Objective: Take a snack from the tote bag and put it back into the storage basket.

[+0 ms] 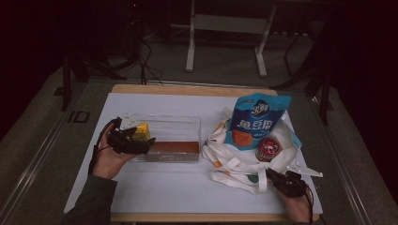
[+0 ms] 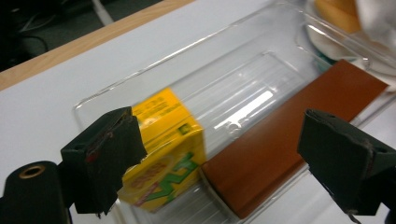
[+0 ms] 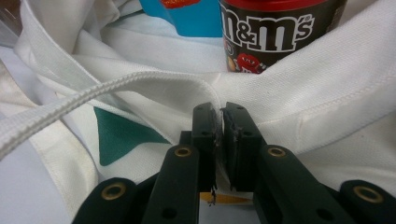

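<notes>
Right gripper [image 3: 219,116] fingers pinching tote bag [image 3: 299,93] edge; left gripper [image 2: 224,154] fingers spread over yellow carton [image 2: 163,149] in clear tray [image 2: 261,60].

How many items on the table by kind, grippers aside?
Clear plastic bins: 1
Yellow drink cartons: 1, in the bin
Brown flat bars: 1, in the bin
White tote bags: 1
Blue snack bags: 1, on the tote bag
M&M's tubs: 1, on the tote bag
Total: 6
</notes>
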A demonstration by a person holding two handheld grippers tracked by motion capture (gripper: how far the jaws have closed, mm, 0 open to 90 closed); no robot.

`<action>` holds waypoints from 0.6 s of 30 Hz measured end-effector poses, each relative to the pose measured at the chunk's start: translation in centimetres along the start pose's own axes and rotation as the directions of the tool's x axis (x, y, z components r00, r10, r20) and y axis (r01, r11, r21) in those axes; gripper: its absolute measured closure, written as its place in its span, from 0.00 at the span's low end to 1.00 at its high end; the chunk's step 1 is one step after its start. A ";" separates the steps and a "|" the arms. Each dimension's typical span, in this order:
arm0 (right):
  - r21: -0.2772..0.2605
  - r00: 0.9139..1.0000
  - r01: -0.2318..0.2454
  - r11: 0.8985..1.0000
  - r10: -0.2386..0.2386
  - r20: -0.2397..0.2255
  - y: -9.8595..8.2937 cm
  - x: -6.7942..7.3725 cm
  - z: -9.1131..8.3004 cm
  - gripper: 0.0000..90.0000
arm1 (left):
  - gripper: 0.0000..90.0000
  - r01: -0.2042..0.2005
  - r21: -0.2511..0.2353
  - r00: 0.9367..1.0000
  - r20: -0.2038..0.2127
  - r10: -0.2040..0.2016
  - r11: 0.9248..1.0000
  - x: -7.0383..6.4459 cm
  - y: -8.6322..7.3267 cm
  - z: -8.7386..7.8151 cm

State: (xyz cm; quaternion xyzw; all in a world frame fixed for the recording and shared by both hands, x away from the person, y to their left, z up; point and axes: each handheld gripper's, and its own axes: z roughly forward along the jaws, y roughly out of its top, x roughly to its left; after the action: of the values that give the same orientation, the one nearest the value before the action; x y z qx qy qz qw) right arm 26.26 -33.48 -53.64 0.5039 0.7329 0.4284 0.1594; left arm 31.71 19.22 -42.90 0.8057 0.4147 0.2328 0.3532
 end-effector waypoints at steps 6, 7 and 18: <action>0.000 1.000 0.001 1.000 -0.001 0.001 0.0 0.0 0.0 0.92 | 0.13 -0.027 -0.008 0.999 0.031 0.027 1.000 -1.2 0.6 0.3; 0.000 1.000 0.000 1.000 0.000 0.000 0.0 0.0 0.0 0.92 | 0.13 -0.034 -0.009 0.999 0.042 0.034 0.999 -1.3 0.7 0.4; 0.002 1.000 0.013 1.000 -0.013 0.013 0.0 0.2 0.0 0.92 | 0.18 -0.070 -0.012 0.990 0.121 0.071 0.997 -3.5 1.4 1.7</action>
State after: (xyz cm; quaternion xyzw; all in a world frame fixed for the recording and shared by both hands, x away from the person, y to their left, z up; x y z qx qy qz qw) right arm 26.21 -33.33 -53.57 0.5018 0.7357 0.4235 0.1663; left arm 31.62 15.06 -43.26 0.8312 0.3627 0.1974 0.3722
